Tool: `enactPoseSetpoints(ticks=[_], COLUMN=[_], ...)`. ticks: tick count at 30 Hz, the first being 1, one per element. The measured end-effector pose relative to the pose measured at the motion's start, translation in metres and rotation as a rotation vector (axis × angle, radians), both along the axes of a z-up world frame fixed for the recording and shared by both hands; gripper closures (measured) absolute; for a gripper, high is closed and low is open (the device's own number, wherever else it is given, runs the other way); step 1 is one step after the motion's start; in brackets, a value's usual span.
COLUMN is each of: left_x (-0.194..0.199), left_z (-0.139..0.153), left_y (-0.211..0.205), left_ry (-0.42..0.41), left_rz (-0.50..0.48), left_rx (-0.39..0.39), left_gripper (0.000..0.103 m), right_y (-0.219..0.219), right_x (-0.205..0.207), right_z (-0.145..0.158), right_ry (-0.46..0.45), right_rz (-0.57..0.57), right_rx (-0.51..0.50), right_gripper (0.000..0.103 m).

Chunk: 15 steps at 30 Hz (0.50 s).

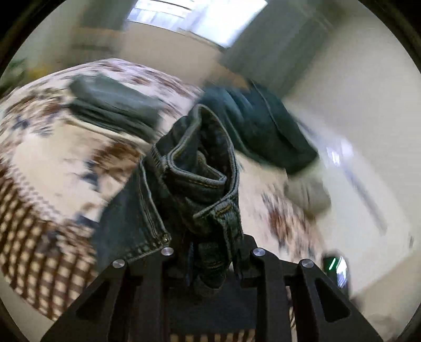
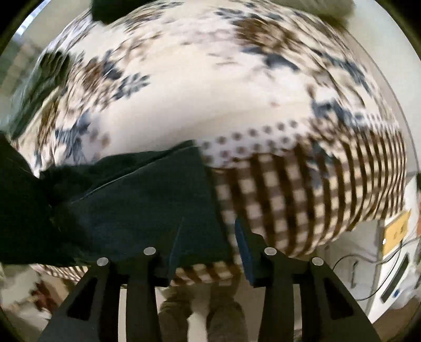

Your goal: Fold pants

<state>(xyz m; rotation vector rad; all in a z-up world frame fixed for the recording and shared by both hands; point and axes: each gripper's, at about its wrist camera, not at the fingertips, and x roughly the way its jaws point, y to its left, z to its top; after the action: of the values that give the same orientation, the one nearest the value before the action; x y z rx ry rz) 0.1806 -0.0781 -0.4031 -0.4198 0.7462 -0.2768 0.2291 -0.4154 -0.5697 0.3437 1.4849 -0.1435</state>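
In the left wrist view my left gripper (image 1: 210,252) is shut on the bunched waistband of dark blue jeans (image 1: 202,179) and holds it above the bed; more denim trails behind it. In the right wrist view my right gripper (image 2: 208,236) is open, its fingers (image 2: 243,247) spread over the hem end of a jeans leg (image 2: 147,205) that lies flat on the patterned bedspread (image 2: 210,92). The leg runs left into a dark bunch at the frame's edge. Both views are blurred by motion.
A folded grey-green garment (image 1: 113,105) lies further back on the bed. A window (image 1: 200,18) is behind it. The bed's near edge, a person's legs (image 2: 210,315) and a white appliance (image 2: 394,263) with cables show in the right wrist view.
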Motion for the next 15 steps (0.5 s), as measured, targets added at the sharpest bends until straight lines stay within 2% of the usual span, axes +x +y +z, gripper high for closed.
enactPoseSetpoints(ticks=[1,2,3,6,8,11,12,13,14,15], left_x=[0.001,0.002,0.004,0.008,0.007,0.005,0.002,-0.002,-0.006,-0.011], left_z=[-0.014,-0.024,-0.041,-0.083,-0.105,-0.111,-0.104,-0.097,-0.09,-0.084], left_y=[-0.026,-0.042,-0.064,-0.114,-0.132,-0.14,-0.141,-0.144,-0.147,-0.15], left_ry=[0.023,0.045,0.082,0.188,0.244,0.275,0.255,0.242,0.222,0.199], left_rz=[-0.061,-0.099,-0.155,-0.288,-0.33,-0.357,-0.369,-0.382,-0.398,-0.419], left_rx=[0.035,0.063,0.089,0.219,0.276,0.344,0.343,0.337,0.347,0.363], left_gripper=[0.083,0.083,0.083,0.082,0.081,0.072,0.067,0.046,0.021,0.014], right_y=[-0.01,-0.02,-0.034,-0.056,-0.066,-0.071,-0.069,-0.066,-0.06,-0.055], right_x=[-0.003,-0.005,-0.009,-0.015,-0.019,-0.016,-0.013,-0.009,-0.005,0.0], right_z=[-0.001,-0.001,-0.001,-0.006,-0.009,-0.012,-0.014,-0.016,-0.016,-0.017], right_ry=[-0.003,-0.011,-0.024,-0.031,-0.041,-0.064,-0.069,-0.069,-0.069,-0.069], right_rz=[-0.018,-0.033,-0.054,-0.097,-0.123,-0.129,-0.123,-0.114,-0.105,-0.095], right_rx=[0.02,0.04,0.056,0.129,0.185,0.272,0.31,0.337,0.353,0.371], right_gripper=[0.039,0.029,0.023,0.017,0.006,0.006,0.006,0.006,0.006,0.006])
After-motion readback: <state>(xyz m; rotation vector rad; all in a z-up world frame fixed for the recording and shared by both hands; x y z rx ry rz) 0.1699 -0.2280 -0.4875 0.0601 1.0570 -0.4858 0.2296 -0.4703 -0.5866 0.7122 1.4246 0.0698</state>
